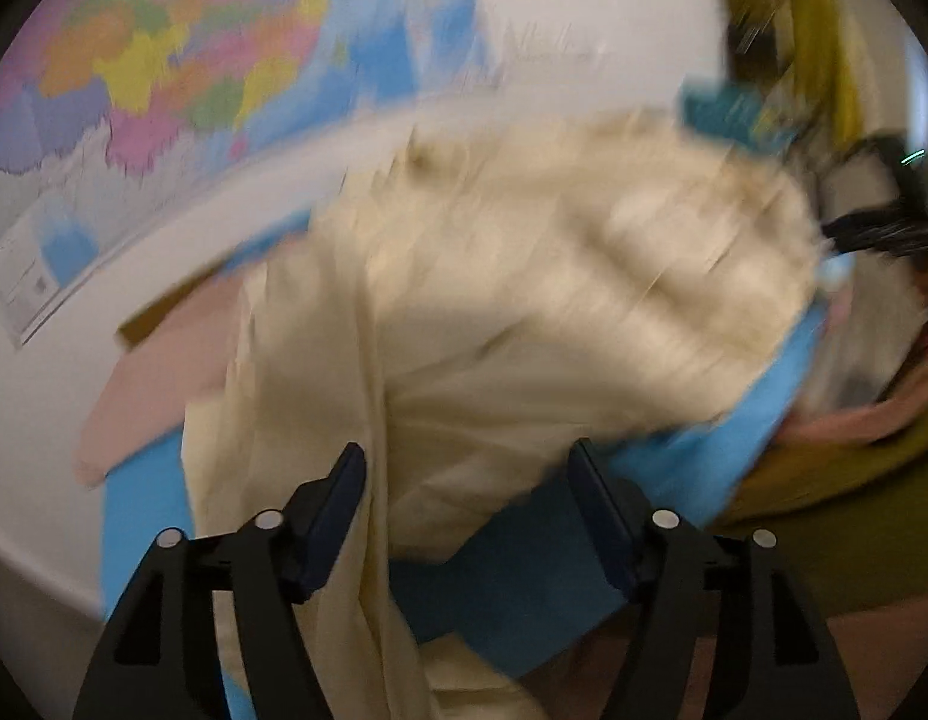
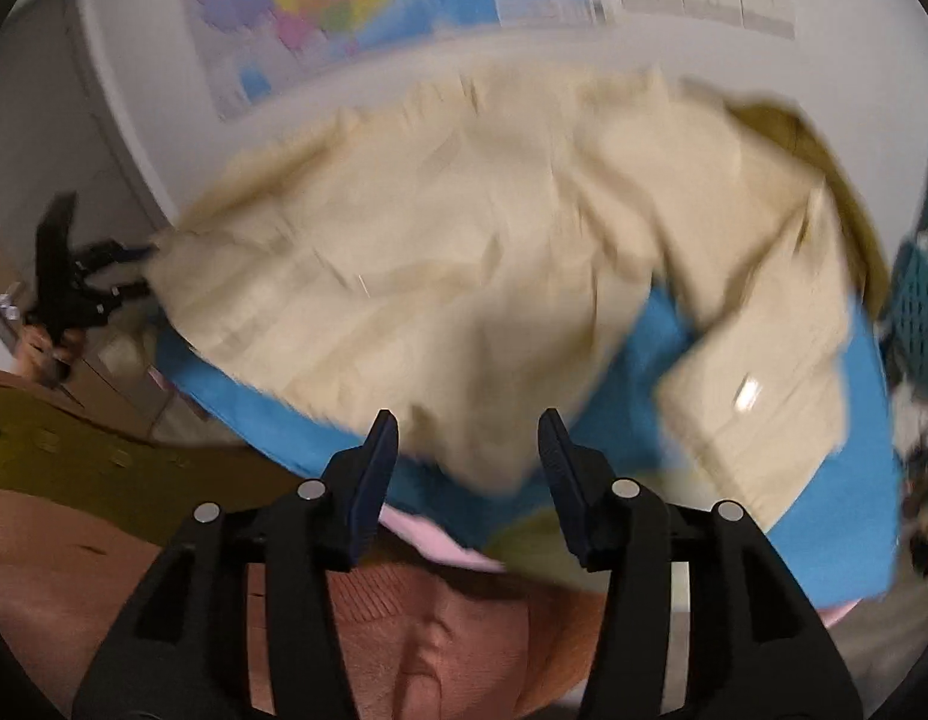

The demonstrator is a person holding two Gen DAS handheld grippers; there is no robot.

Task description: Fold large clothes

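A large cream garment (image 1: 553, 276) lies crumpled and motion-blurred on a blue cloth (image 1: 523, 588). My left gripper (image 1: 466, 450) stands with its jaws wide; a hanging fold of the cream garment runs down between them, close to the left finger (image 1: 338, 516), and is not pinched. In the right wrist view the cream garment (image 2: 434, 252) spreads over the blue cloth (image 2: 823, 510). My right gripper (image 2: 468, 417) is open just short of the garment's near edge, with nothing between its pads. The left gripper (image 2: 146, 270) shows at the garment's far left end.
A coloured map (image 1: 164, 60) hangs on the white wall behind. Pink fabric (image 1: 158, 384) pokes out under the blue cloth at left. An olive garment (image 2: 104, 468) lies at lower left, a teal basket (image 2: 919, 300) at right. A person's orange-brown sweater (image 2: 434, 630) fills the foreground.
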